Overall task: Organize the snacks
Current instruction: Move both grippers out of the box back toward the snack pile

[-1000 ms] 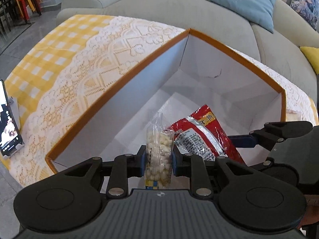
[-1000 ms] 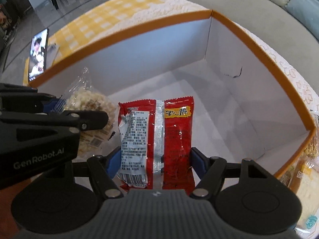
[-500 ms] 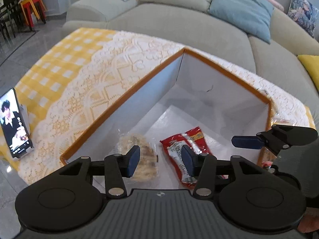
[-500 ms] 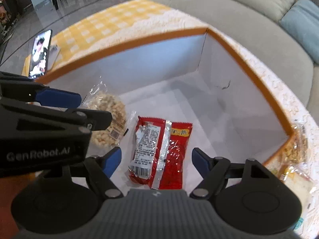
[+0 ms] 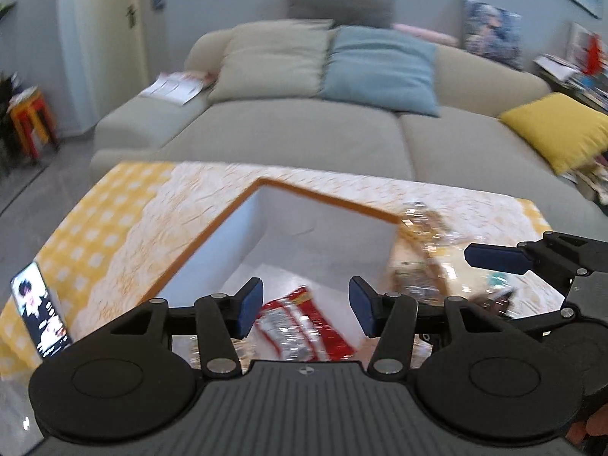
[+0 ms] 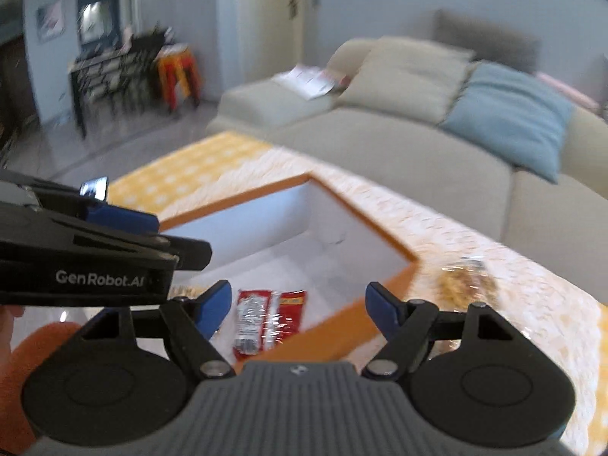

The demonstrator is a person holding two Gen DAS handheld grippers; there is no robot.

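Left wrist view: left gripper (image 5: 306, 306) sits above the box (image 5: 212, 230), a white-walled carton with an orange rim, on the yellow-checked, lace-edged tablecloth (image 5: 125, 205). Its jaws are opening; the blue pads stand well apart and nothing is between them at pad height. Red snack packet (image 5: 300, 326) lies flat on the box floor, seen through the gap, clear of both pads. A blurred clear bag (image 5: 212, 349) shows just under the left finger at 7 o'clock from the red packet; contents cannot be read here. Clear-wrapped snacks (image 5: 418, 243) lie on the cloth outside the box, at about 2 o'clock from the red packet, against the box's right corner. A phone (image 5: 40, 309) stands propped at 9 o'clock. The right gripper's blue fingertip enters from 3 o'clock.

Right wrist view: right gripper (image 6: 298, 307) has its fingers spread wide, empty, touching nothing. The red snack packet (image 6: 266, 317) lies on the box (image 6: 357, 224) floor below the gap, label side up, nearer the left pad. The left gripper (image 6: 121, 220) crosses the frame at 9 o'clock, above the box's near-left part. A wrapped golden snack (image 6: 467, 283) rests on the tablecloth (image 6: 475, 235) outside the box rim, at 3 o'clock from the packet. Heavy motion blur; a beige sofa (image 6: 380, 144) lies beyond at 12 o'clock.
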